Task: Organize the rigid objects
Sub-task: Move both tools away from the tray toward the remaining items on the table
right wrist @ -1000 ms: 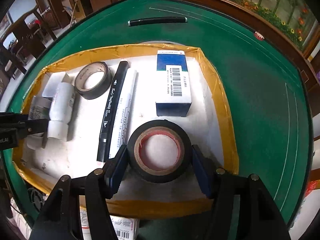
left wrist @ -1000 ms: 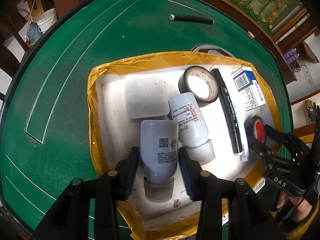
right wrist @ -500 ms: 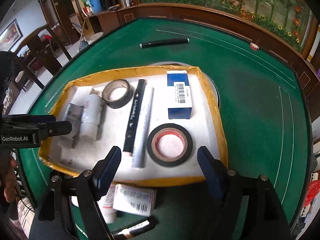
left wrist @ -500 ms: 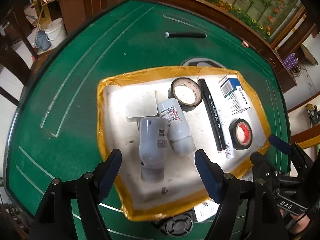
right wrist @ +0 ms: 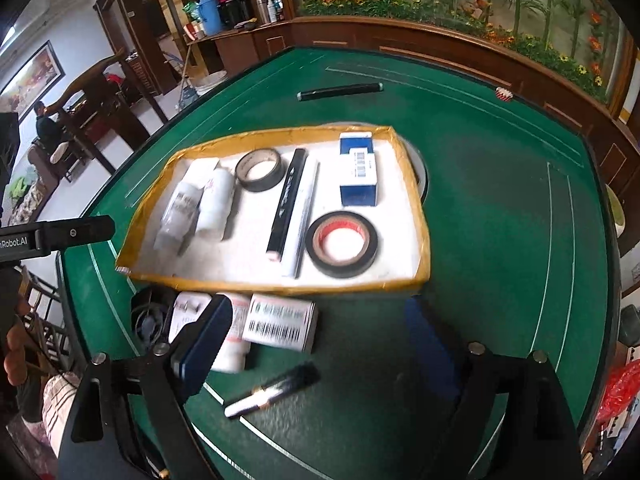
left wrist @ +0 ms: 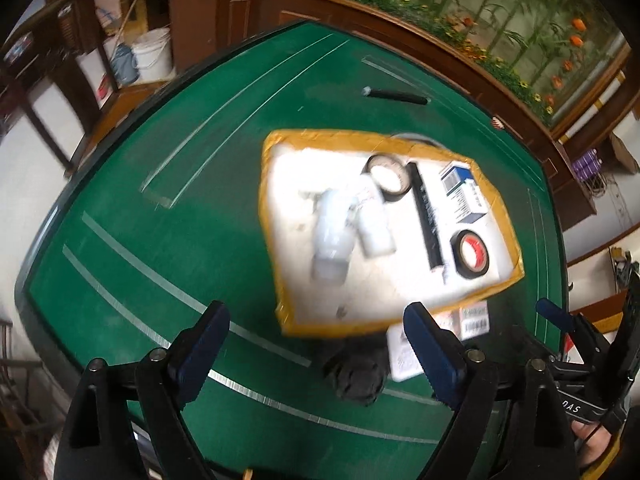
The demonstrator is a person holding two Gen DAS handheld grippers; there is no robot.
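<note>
Landmark: shallow white tray with yellow-taped rim (right wrist: pixel 416 216) on green felt bench (right wrist: pixel 500 240). Left tool (left wrist: pixel 316 344) released, jaws just opened wide, nothing between them. Inside the tray from its left end: two white plastic bottles (right wrist: pixel 196 204), grey-cored tape roll (right wrist: pixel 259 169), black marker (right wrist: pixel 287 204), blue-and-white carton (right wrist: pixel 357 168), red-cored black tape roll (right wrist: pixel 342 243). Right tool (right wrist: pixel 320 344) released too, jaws just opened, hanging over the bench just outside the tray's near rim.
</note>
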